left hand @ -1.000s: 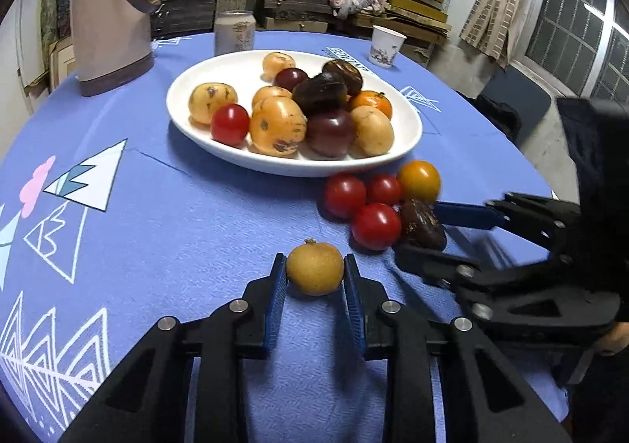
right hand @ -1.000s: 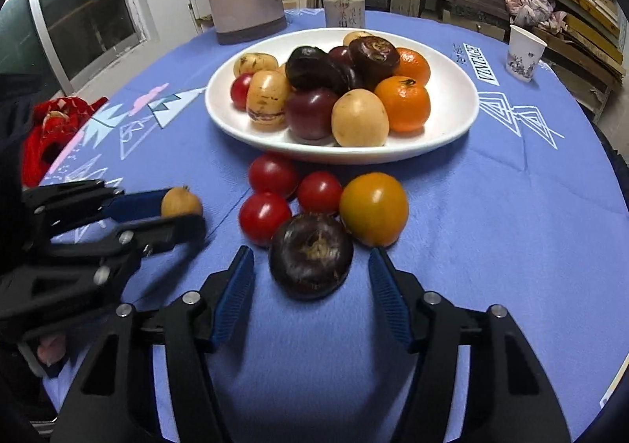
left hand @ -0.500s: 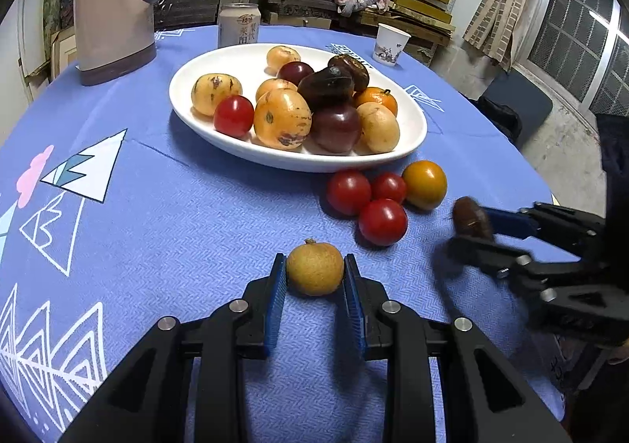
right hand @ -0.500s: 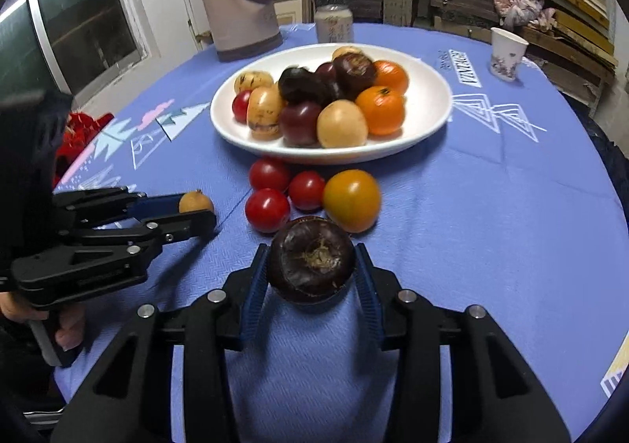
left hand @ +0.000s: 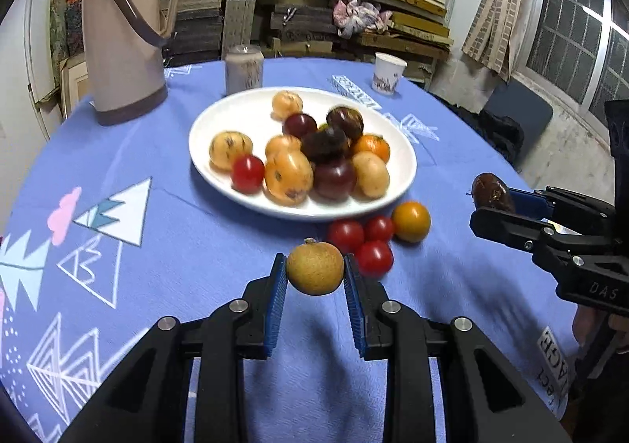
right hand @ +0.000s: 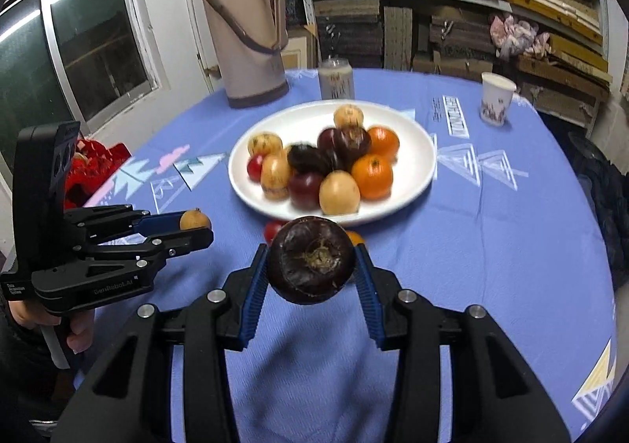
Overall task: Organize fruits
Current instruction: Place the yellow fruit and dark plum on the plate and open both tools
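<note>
Both grippers point downward above the table: the left gripper (left hand: 314,282) clamps a tan fruit (left hand: 314,267), the right gripper (right hand: 312,266) a dark fruit (right hand: 311,259).

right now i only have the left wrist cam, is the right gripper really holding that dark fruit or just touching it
observer: Holding it. In the right wrist view both blue pads press on the sides of the dark fruit in the right gripper, and it is off the tablecloth.
operator: how many oranges on the plate, i count one
observer: Two oranges, one behind the other on the right side of the white plate.
operator: anything past the table edge on my left
observer: Yes, something red, maybe cloth, lies beyond the table's edge below a window.
</note>
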### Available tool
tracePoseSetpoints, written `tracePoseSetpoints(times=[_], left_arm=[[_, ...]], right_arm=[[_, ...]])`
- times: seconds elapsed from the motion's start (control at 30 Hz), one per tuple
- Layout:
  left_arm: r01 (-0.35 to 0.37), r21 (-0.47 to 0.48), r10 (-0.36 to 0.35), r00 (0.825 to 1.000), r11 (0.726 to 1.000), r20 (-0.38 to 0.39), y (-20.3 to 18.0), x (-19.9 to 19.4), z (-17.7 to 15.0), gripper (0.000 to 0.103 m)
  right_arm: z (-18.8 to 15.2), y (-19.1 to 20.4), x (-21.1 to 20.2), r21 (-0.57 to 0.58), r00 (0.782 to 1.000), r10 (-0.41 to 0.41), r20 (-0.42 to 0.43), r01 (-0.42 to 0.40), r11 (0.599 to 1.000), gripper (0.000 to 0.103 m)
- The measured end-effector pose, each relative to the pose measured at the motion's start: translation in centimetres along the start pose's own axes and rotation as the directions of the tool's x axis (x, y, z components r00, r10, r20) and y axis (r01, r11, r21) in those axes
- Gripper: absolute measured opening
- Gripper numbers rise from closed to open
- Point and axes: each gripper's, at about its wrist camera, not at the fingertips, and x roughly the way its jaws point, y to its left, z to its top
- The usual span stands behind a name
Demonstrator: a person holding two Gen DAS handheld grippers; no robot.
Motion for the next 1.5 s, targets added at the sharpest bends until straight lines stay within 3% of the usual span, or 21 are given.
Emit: tracePoseSetpoints(times=[0.4, 0.57, 0.9, 1.0, 1.07, 1.1, 1.17, 1.5], left_arm=[[-0.043, 0.048, 0.039, 0.996, 0.998, 0.082, -0.3, -0.3, 6.3, 0.029], [-0.057, 0.03, 0.055, 0.995, 0.998, 0.079, 0.4, 1.3, 8.6, 0.029], [-0.067, -0.02, 0.068, 0.997, 0.998, 0.044, 2.0, 4.3, 10.1, 0.029], [-0.143, -0.041, 0.144, 0.989, 0.989, 0.041, 2.7, 5.3, 10.4, 0.029], [-0.166, -0.048, 0.168, 0.985, 0.985, 0.032, 2.9, 5.8, 10.6, 0.038], [-0.178, -0.067, 0.18, 0.983, 0.982, 0.021, 3.3, 6.0, 10.6, 0.053], [-0.173, -0.105, 0.176, 0.984, 0.979, 0.022, 4.1, 5.8, 10.5, 0.071], [-0.141, -0.133, 0.145, 0.989, 0.981, 0.017, 4.1, 4.3, 8.4, 0.075]], right_arm=[[6.3, 0.8, 1.1, -0.024, 0.996, 0.031, 0.08, -0.029, 0.999, 0.042], [8.5, 0.5, 3.1, -0.01, 0.996, 0.052, 0.076, -0.052, 0.999, 0.042], [10.6, -1.0, 7.4, 0.043, 0.996, 0.076, 0.047, -0.078, 0.996, 0.042], [11.0, -1.4, 9.1, 0.055, 0.997, 0.072, 0.035, -0.074, 0.996, 0.043], [11.1, -1.8, 10.1, 0.075, 0.997, 0.077, 0.023, -0.078, 0.994, 0.043], [11.0, -2.0, 10.4, 0.083, 0.997, 0.069, 0.016, -0.07, 0.994, 0.043], [10.7, -2.4, 10.3, 0.096, 0.997, 0.069, 0.025, -0.071, 0.993, 0.043], [9.0, -3.7, 7.9, 0.135, 0.995, 0.087, 0.058, -0.094, 0.986, 0.056]])
